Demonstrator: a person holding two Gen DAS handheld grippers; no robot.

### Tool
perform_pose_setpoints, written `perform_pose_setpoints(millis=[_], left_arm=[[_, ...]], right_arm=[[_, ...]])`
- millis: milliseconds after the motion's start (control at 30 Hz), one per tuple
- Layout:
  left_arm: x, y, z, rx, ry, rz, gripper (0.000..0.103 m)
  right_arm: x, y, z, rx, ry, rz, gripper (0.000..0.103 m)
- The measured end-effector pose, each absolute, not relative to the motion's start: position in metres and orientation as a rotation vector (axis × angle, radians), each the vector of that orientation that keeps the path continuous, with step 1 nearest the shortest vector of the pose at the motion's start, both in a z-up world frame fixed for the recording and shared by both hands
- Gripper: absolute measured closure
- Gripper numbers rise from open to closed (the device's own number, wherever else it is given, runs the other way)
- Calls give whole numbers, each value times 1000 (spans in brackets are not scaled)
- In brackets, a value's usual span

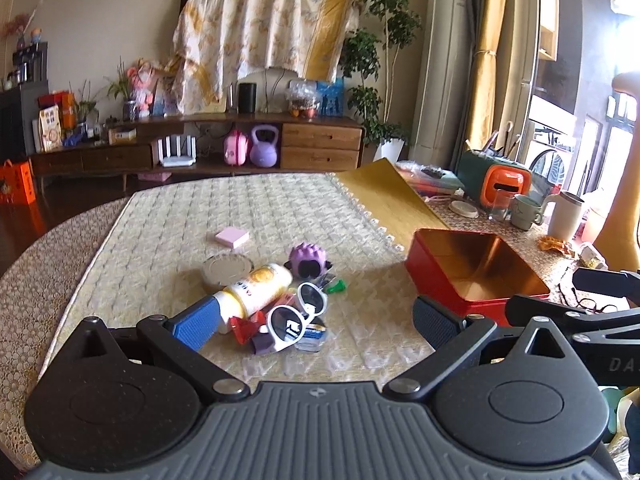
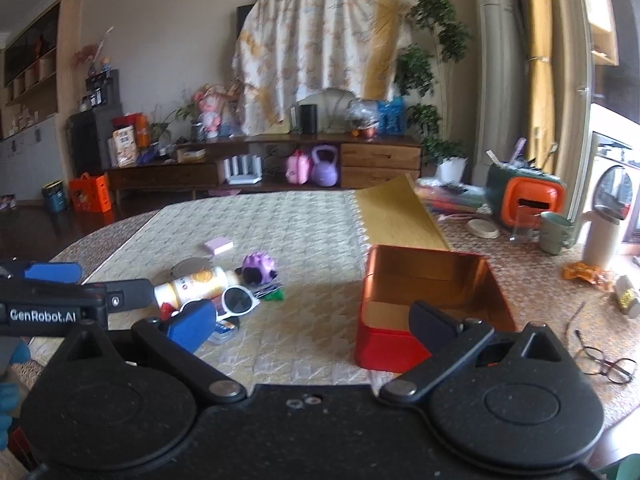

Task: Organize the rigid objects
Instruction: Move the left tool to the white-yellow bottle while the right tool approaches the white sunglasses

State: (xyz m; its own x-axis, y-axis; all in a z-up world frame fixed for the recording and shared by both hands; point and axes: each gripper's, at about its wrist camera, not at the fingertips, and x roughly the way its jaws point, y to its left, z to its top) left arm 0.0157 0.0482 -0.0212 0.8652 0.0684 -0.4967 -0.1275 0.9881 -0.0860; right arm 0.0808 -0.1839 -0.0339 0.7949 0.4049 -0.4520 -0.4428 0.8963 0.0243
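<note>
From the left wrist: left gripper point(image 1: 316, 322) has jaws wide and empty, the pile right between them, bottle point(image 1: 256, 290) lying slantwise, tin point(image 1: 476, 272) off right. From the right wrist: right gripper point(image 2: 312, 322), also spread and empty, sits nearer the tin, with the pile away left.

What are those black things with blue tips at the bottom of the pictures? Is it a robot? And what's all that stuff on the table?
Not a robot: a person holds two grabbing tools, one per hand, each with a camera looking along its two fingers. One picture comes from the left gripper, the other from the right gripper. Both are open and hold nothing. On the table's mat lies a pile: white sunglasses, a yellow bottle, a purple toy, a round tin and a pink notepad. Beside it stands an open red box, which looks empty.
</note>
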Motion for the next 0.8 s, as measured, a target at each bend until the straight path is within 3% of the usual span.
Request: perform_pose_setpoints(millis=[500, 800], left_arm=[[77, 124, -53, -58, 520, 170, 0], [130, 144, -81, 12, 624, 77, 0]], right_arm=[[138, -131, -61, -146, 579, 604, 3], [178, -105, -75, -137, 649, 632, 9]])
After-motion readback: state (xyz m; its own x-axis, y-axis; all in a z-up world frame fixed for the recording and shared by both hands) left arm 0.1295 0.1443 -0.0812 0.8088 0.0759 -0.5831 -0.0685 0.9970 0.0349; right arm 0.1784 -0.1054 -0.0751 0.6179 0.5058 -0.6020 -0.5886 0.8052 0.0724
